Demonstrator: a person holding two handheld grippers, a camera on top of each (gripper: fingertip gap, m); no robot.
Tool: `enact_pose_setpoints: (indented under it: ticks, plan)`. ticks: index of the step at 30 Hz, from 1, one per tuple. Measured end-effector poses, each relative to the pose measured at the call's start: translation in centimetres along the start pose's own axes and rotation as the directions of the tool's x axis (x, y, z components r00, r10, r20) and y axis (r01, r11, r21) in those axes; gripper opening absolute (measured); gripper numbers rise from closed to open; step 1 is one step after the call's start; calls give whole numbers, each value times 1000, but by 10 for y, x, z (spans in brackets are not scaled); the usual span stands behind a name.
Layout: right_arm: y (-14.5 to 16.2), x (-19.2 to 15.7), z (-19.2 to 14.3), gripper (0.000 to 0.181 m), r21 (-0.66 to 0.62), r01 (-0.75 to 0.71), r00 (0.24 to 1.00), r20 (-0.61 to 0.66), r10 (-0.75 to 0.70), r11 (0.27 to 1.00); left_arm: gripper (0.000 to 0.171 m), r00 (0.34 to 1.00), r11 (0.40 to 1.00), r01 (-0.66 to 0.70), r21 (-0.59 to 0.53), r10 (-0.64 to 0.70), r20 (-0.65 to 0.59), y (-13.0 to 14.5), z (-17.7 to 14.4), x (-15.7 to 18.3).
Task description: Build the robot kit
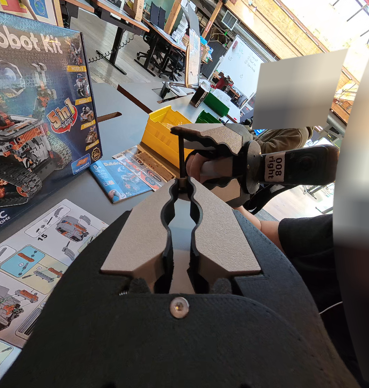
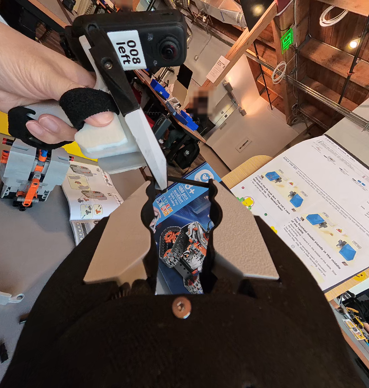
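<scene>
My left gripper (image 1: 182, 181) is shut at its tips on one end of a thin black axle (image 1: 181, 155), held above the grey table (image 1: 124, 130). The axle runs from there to the upper finger of my right gripper (image 1: 186, 157), held in a hand. In the right wrist view the axle (image 2: 187, 182) bridges my right gripper (image 2: 179, 182) from one fingertip to the other, its jaws wide apart and pinching it lengthwise. The left gripper (image 2: 161, 184) reaches in from the upper left and meets the axle at the left fingertip.
A partly built grey and orange model (image 2: 30, 174) stands on the table beside an open instruction booklet (image 2: 89, 195). The kit box (image 1: 38, 117) stands upright at the left. A yellow bin (image 1: 160, 130), a blue booklet (image 1: 116, 180), a sticker sheet (image 1: 145, 165) and a printed sheet (image 2: 305, 210) lie around. Less than 4 cm separates the two grippers' tips.
</scene>
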State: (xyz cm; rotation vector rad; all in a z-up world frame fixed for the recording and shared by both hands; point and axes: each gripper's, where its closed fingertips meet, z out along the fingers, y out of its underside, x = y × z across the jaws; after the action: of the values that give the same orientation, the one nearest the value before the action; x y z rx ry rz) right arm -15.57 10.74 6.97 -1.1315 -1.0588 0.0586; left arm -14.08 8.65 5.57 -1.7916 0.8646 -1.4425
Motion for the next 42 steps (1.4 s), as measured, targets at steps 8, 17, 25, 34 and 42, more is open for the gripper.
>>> enact_pose_setpoints:
  ticks: [8, 17, 25, 34, 42]
  plan:
    - [1, -2, 0, 48, 5, -7, 1000, 7, 7, 1000, 5, 1000, 1000, 14, -13, -14, -3, 2, 0, 0]
    - [1, -1, -3, 47, 6, 1, 1000, 11, -1, 1000, 5, 1000, 1000, 19, -10, -19, -13, 2, 2, 2]
    - [-2, 0, -3, 48, 19, -43, 999, 30, 42, 999, 6, 991, 995, 93, 28, -90, -101, -4, -1, 5]
    - [6, -10, -4, 49, -21, 4, 994, 113, -2, 1000, 5, 992, 996, 84, -34, -87, -91, 8, -1, 0]
    - [8, -22, -10, 49, -29, 6, 975, 222, 0, 1000, 5, 984, 988, 103, -115, -118, -133, 21, 1, 3]
